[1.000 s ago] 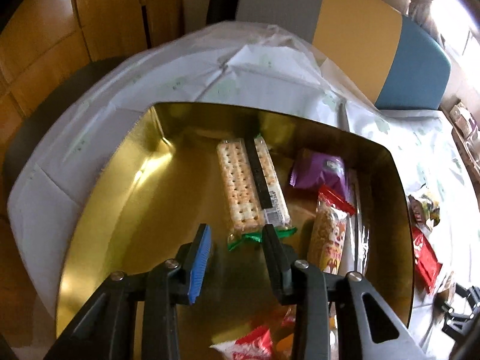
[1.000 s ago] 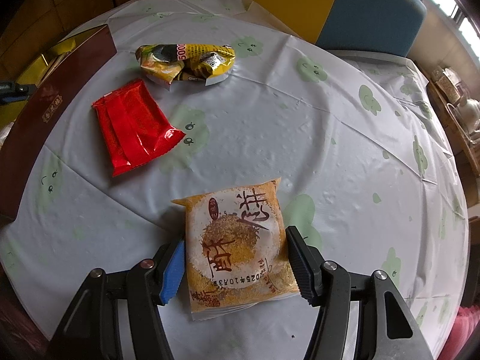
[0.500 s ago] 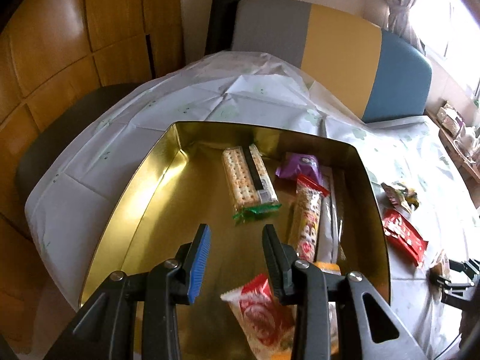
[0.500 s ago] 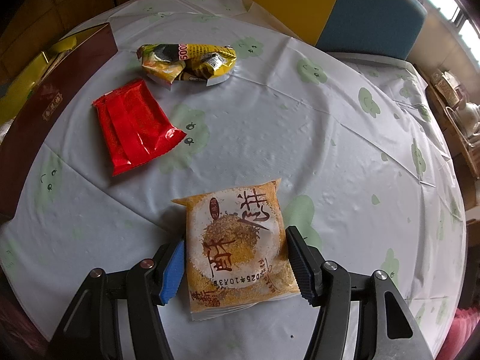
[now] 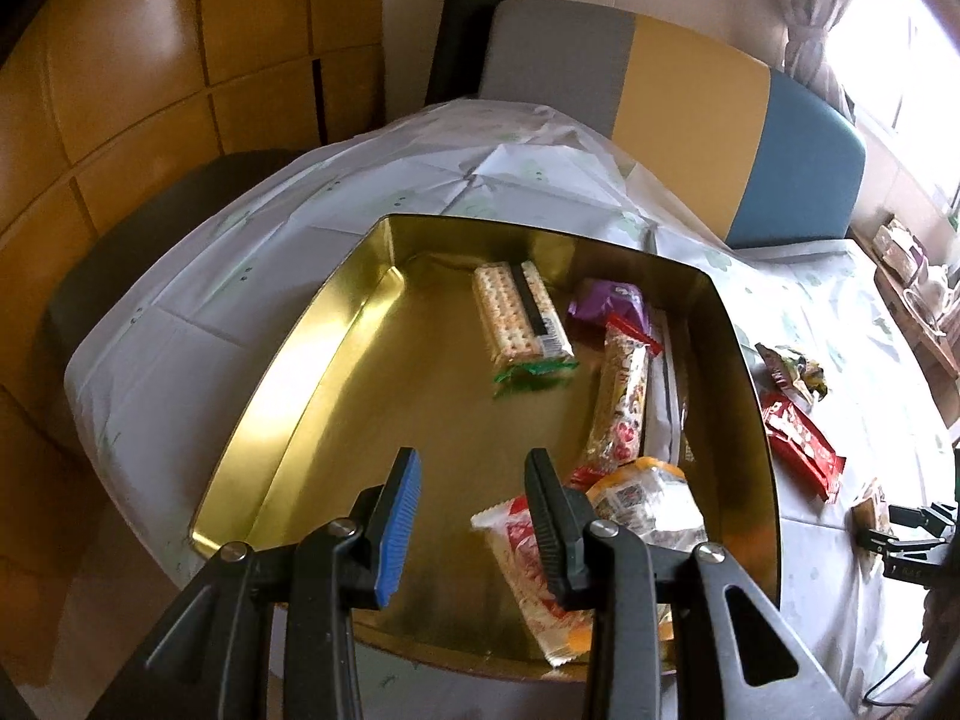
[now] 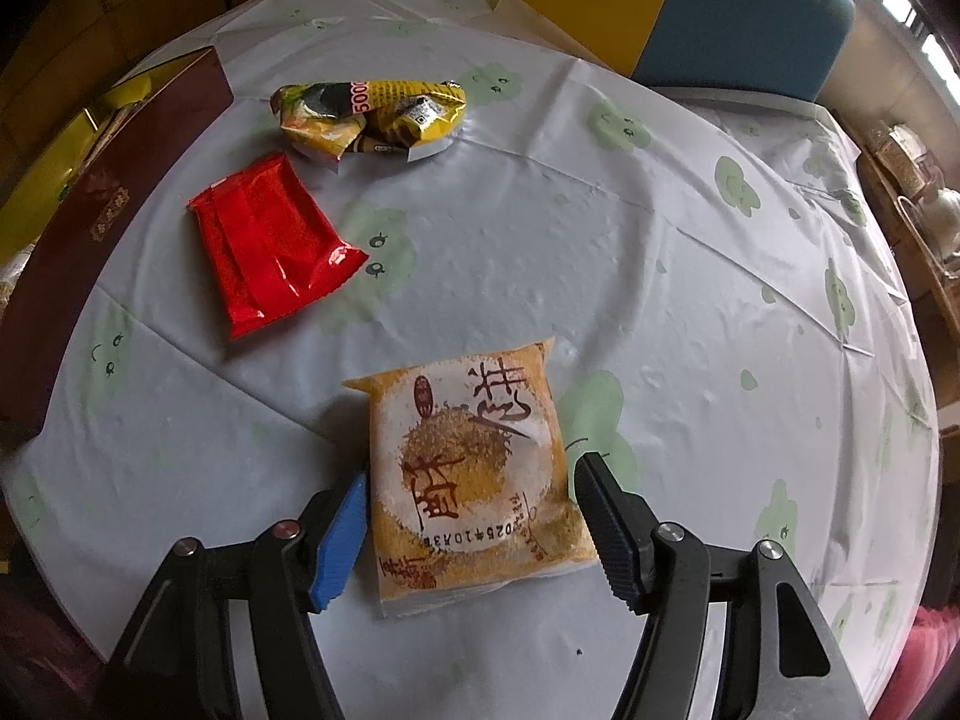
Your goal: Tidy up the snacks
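While the right gripper (image 6: 471, 519) is straddling the orange pastry packet (image 6: 471, 459) flat on the tablecloth (image 6: 630, 276), its jaws are opening, pads off the wrapper on both sides, so nothing is grasped. We are judging this as lining up a pick: we are centring the packet between the pads and squeezing the edges lightly so the pastry isn't crushed. Left gripper (image 5: 471, 513) is hanging empty, jaws apart, above the gold tin (image 5: 288, 390), which is holding crackers (image 5: 519, 318) and other packets. Red packet (image 6: 270, 246) and yellow packet (image 6: 372, 114) are waiting on the cloth beyond, near the tin's brown side (image 6: 78, 228).
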{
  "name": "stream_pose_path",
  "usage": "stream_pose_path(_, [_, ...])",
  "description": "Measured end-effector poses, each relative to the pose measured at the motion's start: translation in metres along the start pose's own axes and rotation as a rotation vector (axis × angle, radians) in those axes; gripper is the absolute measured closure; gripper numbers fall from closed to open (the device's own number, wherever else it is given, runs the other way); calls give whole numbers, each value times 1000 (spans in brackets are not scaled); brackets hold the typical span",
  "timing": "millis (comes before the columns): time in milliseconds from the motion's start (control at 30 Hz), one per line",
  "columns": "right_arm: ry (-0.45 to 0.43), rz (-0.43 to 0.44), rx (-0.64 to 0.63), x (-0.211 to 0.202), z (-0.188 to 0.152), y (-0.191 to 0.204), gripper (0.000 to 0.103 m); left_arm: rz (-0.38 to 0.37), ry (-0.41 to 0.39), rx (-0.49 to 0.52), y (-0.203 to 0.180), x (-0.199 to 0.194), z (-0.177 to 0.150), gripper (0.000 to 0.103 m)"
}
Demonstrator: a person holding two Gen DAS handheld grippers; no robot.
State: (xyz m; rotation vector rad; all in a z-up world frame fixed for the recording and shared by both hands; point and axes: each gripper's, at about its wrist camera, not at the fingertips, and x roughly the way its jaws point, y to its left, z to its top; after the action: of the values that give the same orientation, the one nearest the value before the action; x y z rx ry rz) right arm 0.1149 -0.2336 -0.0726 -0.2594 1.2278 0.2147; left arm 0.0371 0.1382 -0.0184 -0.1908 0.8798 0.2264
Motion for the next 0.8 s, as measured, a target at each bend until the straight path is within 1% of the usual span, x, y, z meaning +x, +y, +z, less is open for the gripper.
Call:
stream_pose_path(100, [5, 10, -1, -2, -3, -1, 36, 3, 1, -8, 5, -2, -3, 67])
stream_pose_path(167, [5, 10, -3, -3, -4, 0, 39, 4, 0, -18, 9, -3, -5, 67])
stream_pose_path(200, [0, 11, -6, -4, -4, 1, 43, 5, -1, -21, 10, -4, -6, 67])
stream_pose_path(367, [-16, 6, -31, -5, -4, 10, 44, 5, -4, -19, 12, -5, -8, 67])
stream_pose_path(667, [-35, 4, 0, -4, -6, 17, 44, 7, -22, -1, 15, -10, -16, 67])
stream_pose_path(800, [-41, 6, 14, -3, -6, 18, 44, -14, -19, -3, 17, -8, -19, 67])
